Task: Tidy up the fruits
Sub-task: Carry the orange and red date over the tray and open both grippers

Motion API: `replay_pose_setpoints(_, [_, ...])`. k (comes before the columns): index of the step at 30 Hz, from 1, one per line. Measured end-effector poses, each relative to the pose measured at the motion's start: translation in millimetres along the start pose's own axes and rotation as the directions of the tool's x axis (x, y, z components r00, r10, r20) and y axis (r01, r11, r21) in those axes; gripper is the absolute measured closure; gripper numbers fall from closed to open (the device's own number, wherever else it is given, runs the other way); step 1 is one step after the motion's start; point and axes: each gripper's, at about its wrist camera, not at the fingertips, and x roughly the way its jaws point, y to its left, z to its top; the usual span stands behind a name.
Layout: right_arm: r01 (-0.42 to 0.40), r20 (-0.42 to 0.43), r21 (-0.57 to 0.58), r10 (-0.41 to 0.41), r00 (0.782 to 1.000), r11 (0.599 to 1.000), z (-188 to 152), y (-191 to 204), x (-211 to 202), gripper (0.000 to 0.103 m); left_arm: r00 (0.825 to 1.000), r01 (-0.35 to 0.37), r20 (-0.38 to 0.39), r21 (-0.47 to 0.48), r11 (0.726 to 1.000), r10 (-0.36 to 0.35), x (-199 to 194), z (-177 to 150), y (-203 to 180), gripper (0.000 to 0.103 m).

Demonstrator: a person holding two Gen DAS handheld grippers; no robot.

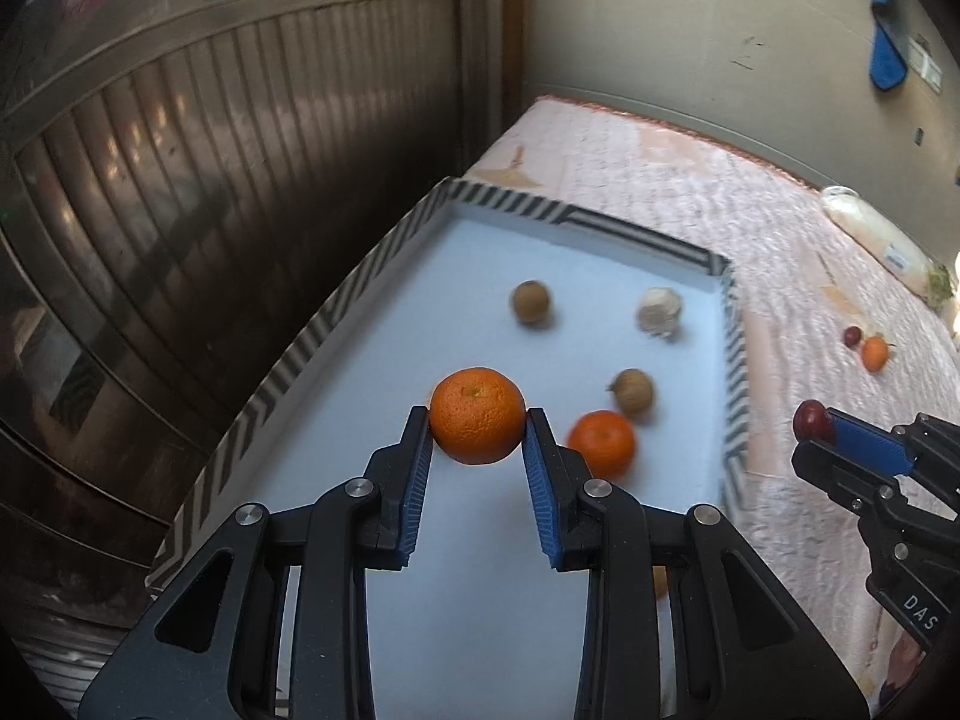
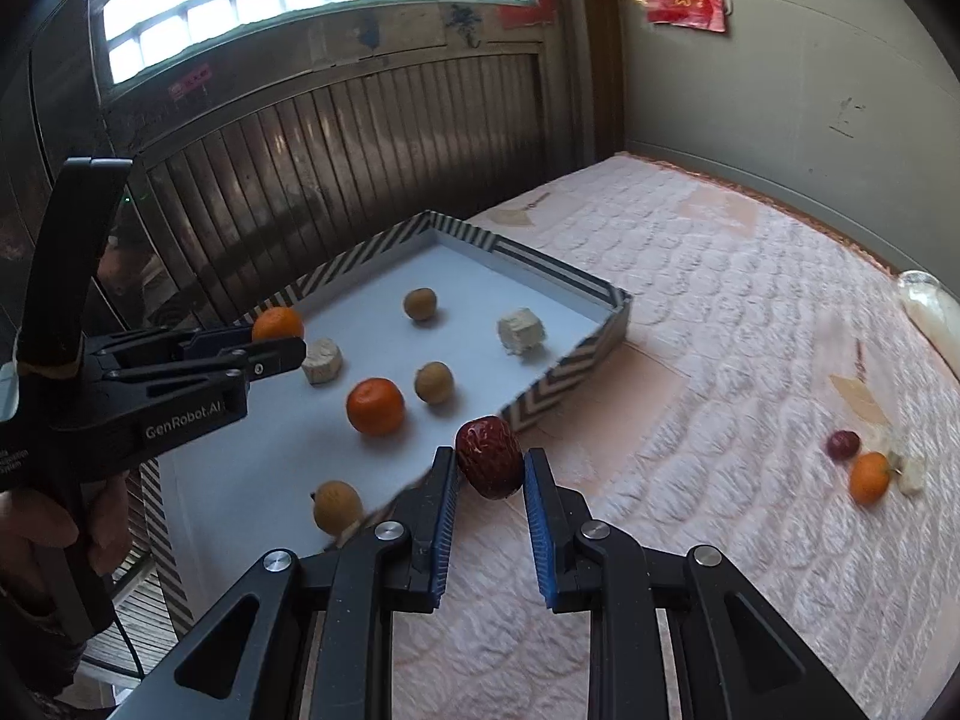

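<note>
My left gripper (image 1: 478,420) is shut on an orange tangerine (image 1: 477,414) and holds it above the white floor of a striped-rimmed tray (image 1: 336,306). In the tray lie another tangerine (image 1: 602,443), two brown longans (image 1: 530,301) (image 1: 632,391) and a pale chunk (image 1: 659,312). My right gripper (image 2: 489,459) is shut on a dark red jujube (image 2: 489,465), held just outside the tray's near right rim (image 2: 564,384). The right wrist view also shows the left gripper (image 2: 273,339) with its tangerine (image 2: 277,324) over the tray, a second pale chunk (image 2: 321,361) and a third longan (image 2: 337,505).
On the pink quilted mattress (image 2: 720,330) to the right lie a small red fruit (image 2: 843,444), a tangerine (image 2: 869,477) and pale scraps. A clear bottle (image 2: 930,312) lies at the far right edge. A dark slatted door (image 1: 180,210) stands behind the tray.
</note>
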Motion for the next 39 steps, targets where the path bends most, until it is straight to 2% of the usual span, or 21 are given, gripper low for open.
replay_pose_setpoints(7, [-0.063,-0.019,-0.034,0.062,0.998,0.997,16.2,19.0,27.0,0.082,0.999,-0.019,-0.039,-0.034,0.999,0.018,16.4,-3.2,16.9,0.073])
replay_pose_setpoints(11, [-0.103,-0.035,-0.044,0.101,0.994,0.994,24.8,26.3,42.6,0.082,0.998,-0.028,-0.048,-0.020,0.999,0.027,22.6,-6.6,15.6,0.073])
replay_pose_setpoints(19, [-0.113,-0.050,-0.092,0.109,0.993,0.989,54.4,37.7,75.9,0.082,0.998,-0.040,-0.051,-0.014,0.999,0.039,27.9,-1.9,16.3,0.073])
replay_pose_setpoints(30, [-0.153,-0.158,-0.125,0.133,0.979,0.980,70.3,47.0,134.4,0.082,0.996,-0.020,-0.087,-0.014,1.000,0.019,33.0,-0.9,16.8,0.071])
replay_pose_setpoints(33, [-0.157,-0.156,-0.119,0.138,0.978,0.980,69.3,44.0,136.5,0.082,0.996,-0.029,-0.082,-0.007,1.000,0.028,33.2,-0.1,15.5,0.065])
replay_pose_setpoints(39, [-0.150,-0.114,-0.082,0.140,0.984,0.985,68.3,33.7,117.5,0.081,0.998,-0.039,-0.054,-0.005,0.999,0.039,24.6,1.0,13.7,0.042])
